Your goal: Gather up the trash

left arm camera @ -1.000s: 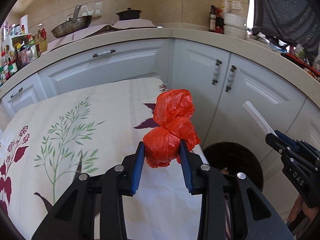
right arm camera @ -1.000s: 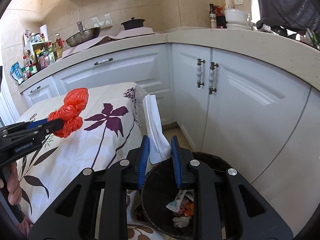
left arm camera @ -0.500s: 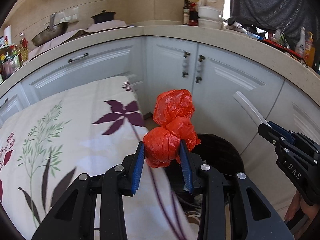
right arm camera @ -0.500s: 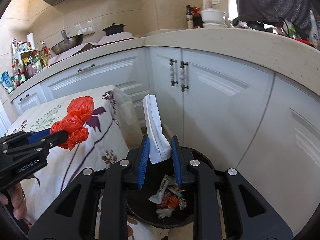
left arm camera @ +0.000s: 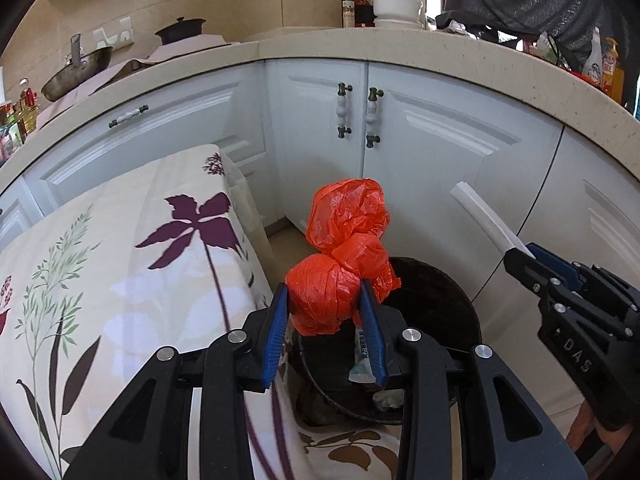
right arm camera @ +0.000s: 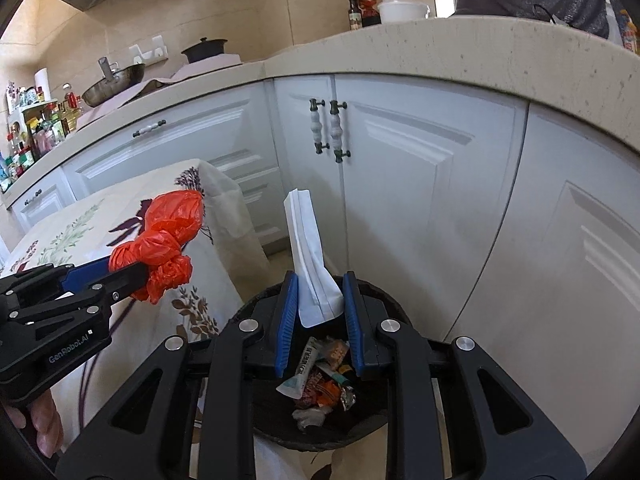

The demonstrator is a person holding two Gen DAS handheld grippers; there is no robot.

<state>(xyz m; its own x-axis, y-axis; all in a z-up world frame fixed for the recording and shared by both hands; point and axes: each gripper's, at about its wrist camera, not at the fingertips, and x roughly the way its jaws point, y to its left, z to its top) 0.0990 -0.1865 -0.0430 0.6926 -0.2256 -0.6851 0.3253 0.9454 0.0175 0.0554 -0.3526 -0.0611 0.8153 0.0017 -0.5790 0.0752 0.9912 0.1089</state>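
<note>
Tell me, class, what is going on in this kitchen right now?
A person is collecting trash with two handheld grippers. The left gripper is shut on a crumpled orange plastic bag, and the right gripper is shut on a flat white paper pouch. Both are held above a round black bin on the floor, beside a table covered with a floral tablecloth. The bin already holds wrappers. Neither piece has been dropped in yet.

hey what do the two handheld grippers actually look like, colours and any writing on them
Both are black angular linkage frames with silver round bolts and blue ribbed pads lining the fingers. The left gripper reads "GenRobot.AI" in the right wrist view; the right gripper shows "DAS" in the left wrist view. No cables or sleeves show.
</note>
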